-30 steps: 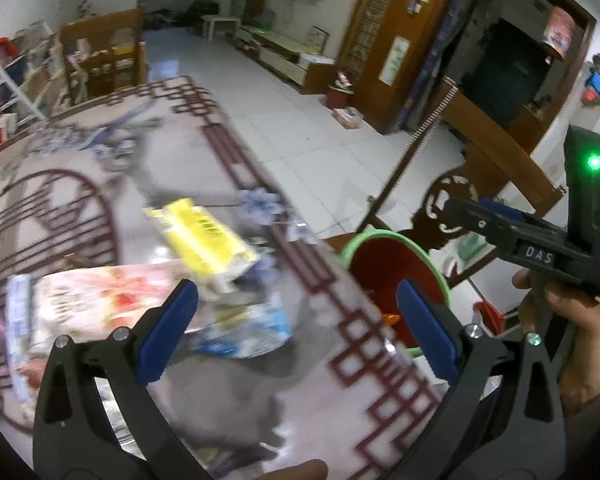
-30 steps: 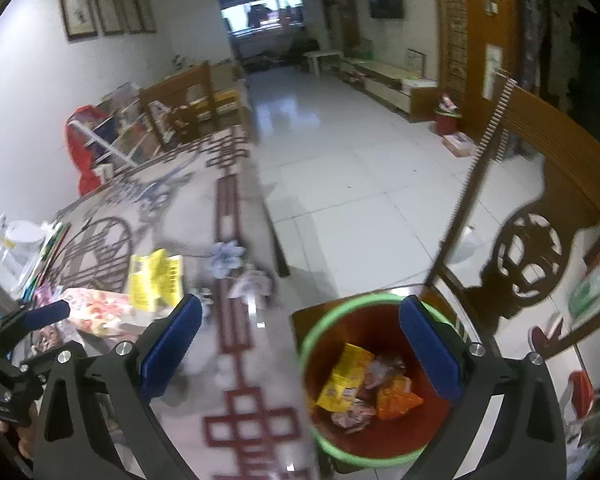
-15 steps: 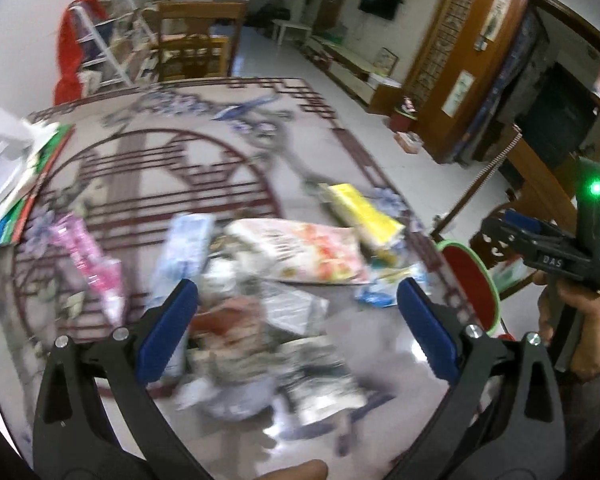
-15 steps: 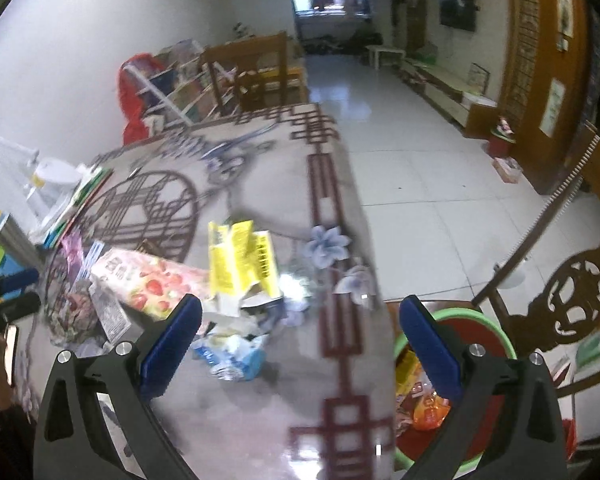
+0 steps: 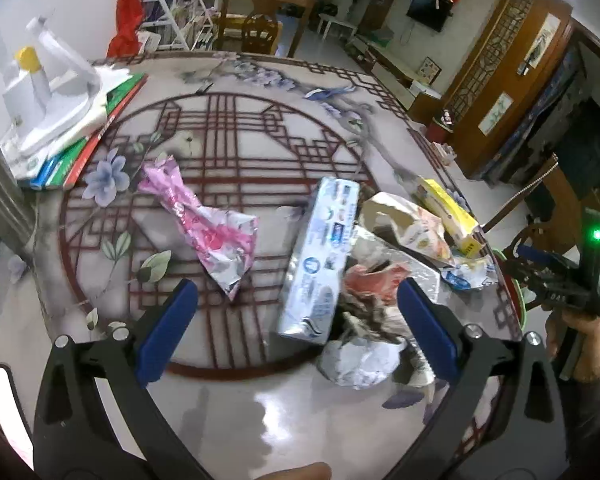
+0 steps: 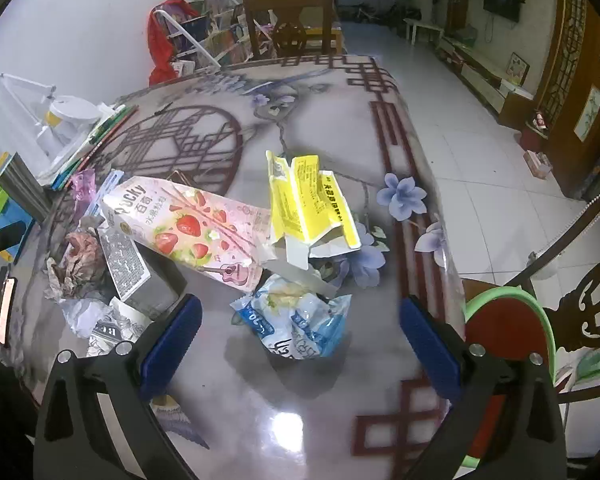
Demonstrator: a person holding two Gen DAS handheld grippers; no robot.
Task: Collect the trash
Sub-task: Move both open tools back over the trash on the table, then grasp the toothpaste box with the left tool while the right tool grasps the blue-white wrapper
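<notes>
Trash: blue-white wrapper (image 6: pixel 296 322) on bench (image 6: pixel 340 408) between your right claw (image 6: pixel 300 338) pads, spread apart; left claw (image 5: pixel 296 322) likewise spread, empty.

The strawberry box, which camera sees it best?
The right wrist view: the strawberry box lies facing it, with its printed front and strawberries plain. The left wrist view catches the box only from its open end, partly behind other wrappers.

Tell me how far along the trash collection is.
Done: cannot tell; the bin beside the table shows no contents from here. In hand: nothing; the right gripper is open over the blue wrapper, and the left gripper is open too. Left: strawberry box, yellow carton, pink wrapper.
</notes>
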